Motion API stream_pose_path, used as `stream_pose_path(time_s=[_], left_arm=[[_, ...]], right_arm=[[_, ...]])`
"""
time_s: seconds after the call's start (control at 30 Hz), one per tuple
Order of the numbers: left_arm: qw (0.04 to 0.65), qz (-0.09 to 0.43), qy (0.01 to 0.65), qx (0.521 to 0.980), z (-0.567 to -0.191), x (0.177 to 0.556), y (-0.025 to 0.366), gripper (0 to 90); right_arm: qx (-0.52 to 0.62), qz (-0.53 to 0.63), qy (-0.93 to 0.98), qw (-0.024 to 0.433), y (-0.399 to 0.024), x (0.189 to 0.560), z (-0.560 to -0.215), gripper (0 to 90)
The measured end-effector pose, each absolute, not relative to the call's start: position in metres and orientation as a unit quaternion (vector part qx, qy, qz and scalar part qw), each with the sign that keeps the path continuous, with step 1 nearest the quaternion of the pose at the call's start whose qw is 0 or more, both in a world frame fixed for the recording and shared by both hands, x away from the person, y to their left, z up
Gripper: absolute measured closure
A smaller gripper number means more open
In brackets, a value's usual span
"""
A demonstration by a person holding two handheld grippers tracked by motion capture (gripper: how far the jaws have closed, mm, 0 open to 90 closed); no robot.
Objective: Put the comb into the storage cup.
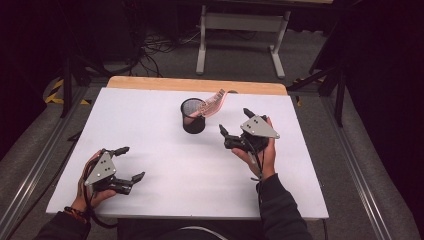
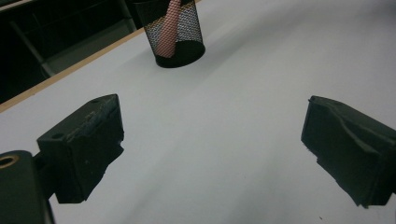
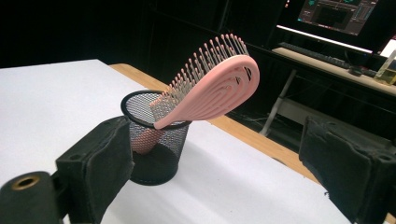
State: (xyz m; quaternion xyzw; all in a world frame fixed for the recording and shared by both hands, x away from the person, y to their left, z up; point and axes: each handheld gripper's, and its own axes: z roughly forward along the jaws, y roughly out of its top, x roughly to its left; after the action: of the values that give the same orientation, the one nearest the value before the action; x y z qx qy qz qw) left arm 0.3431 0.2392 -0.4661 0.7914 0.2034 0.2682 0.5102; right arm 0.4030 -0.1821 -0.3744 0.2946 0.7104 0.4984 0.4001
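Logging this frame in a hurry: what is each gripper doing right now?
Left gripper: open, holding nothing, over the table.
Right gripper: open, holding nothing, near the cup with the hairbrush.

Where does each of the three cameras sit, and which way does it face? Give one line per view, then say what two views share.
High view: above the person's side, facing forward and down on the white table; both hands, left tongs and right tongs show.
Left gripper view: rides the left tongs, facing across the table to the mesh cup; open jaws show.
Right gripper view: rides the right tongs, close to the cup and its pink hairbrush; open jaws show.
Both gripper views share cup and brush.
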Motion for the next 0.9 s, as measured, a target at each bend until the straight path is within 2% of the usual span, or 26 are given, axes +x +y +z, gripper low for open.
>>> stream_pose_path(time_s=[0.9], left_arm=[[0.512, 0.266, 0.203, 0.791, -0.466, 0.343, 0.24, 6.7]], right_arm=[[0.26, 0.497, 0.724, 0.401, -0.194, 0.374, -0.375, 8.9]])
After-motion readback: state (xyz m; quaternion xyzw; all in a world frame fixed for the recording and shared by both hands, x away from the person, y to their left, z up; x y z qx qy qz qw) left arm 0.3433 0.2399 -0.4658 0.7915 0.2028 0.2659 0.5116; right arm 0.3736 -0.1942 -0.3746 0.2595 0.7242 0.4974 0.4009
